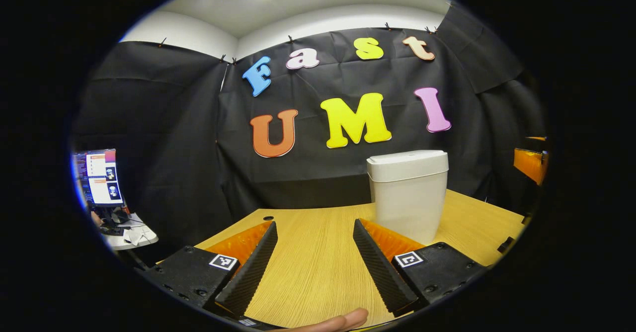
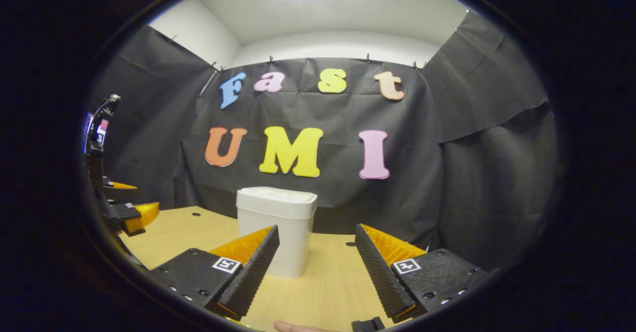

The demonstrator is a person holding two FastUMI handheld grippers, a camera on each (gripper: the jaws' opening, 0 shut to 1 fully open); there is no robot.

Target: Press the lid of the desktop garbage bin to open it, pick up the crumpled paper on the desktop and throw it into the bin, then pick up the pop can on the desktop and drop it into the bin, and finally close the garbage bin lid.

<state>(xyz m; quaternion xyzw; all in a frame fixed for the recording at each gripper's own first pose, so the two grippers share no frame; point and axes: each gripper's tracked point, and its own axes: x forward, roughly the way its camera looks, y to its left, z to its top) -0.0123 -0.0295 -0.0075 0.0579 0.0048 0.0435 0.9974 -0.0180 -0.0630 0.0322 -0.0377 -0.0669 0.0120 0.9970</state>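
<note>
The garbage bin [image 2: 276,230] stands upright on the desk [image 2: 328,282] with its lid [image 2: 277,202] flat and closed, so by my reading the first step, pressing that lid, is not yet done. In the right gripper view the bin sits ahead and a little left of the gap between the fingers, its lower corner partly behind the left finger's tip; its top is above the level of the fingertips, so a press would need that hand to rise and come forward over the lid. The right gripper [image 2: 317,260] is held low and level over the desk with its fingers wide apart and nothing between them. In the left gripper view the bin [image 1: 408,195] lies ahead and to the right, just beyond the right-hand finger, again taller than the fingertips. The left gripper [image 1: 315,255] also rides low with its fingers spread and empty, a fingertip of the holding hand [image 1: 338,320] showing at the bottom edge. Both seem about equally near; the right one faces the bin more squarely. Neither the crumpled paper nor the pop can lies on the stretch of desk ahead.
</note>
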